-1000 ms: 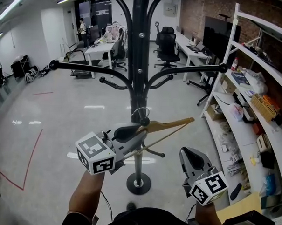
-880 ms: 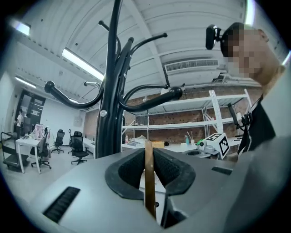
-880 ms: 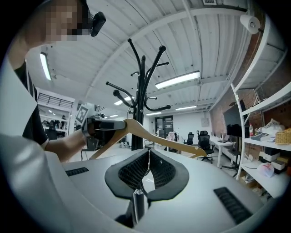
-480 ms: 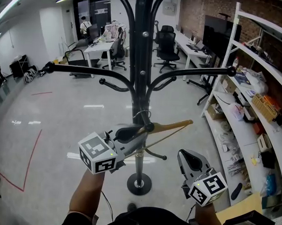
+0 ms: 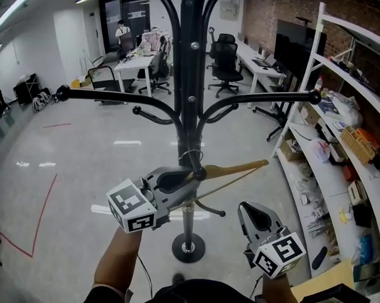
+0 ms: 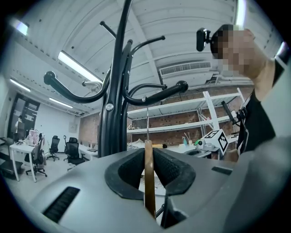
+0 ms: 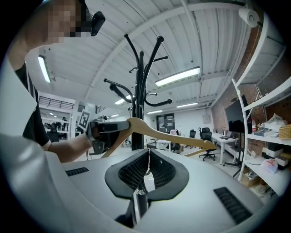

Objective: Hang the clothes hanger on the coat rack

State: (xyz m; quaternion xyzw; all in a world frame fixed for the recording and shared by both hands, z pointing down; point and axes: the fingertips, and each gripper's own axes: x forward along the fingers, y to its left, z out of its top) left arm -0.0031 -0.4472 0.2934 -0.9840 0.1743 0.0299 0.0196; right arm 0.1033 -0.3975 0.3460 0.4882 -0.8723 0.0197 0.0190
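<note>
Rack [image 5: 187,104] in the middle, hanger [image 5: 234,170] just before its pole, left gripper [image 5: 187,177] at hanger's left end, right gripper [image 5: 251,212] near right, shelves [image 5: 342,117] along the right, desks [image 5: 136,65] far behind.

My two tools: the left clamped, the right closed and empty.

My left tool [image 5: 190,175] is held up ahead of me near the middle of the head view, jaws closed on the wooden hanger [image 5: 234,170], whose thin edge stands upright between the pads in the left gripper view. The left marker cube [image 5: 132,206] faces back toward me, and my bare left forearm [image 5: 117,264] reaches up to it from below. My right tool [image 5: 251,210] sits lower and off to the right, apart from the left one, jaws pressed together with nothing between them. The right marker cube [image 5: 280,253] rides just above my right wrist [image 5: 283,289].
</note>
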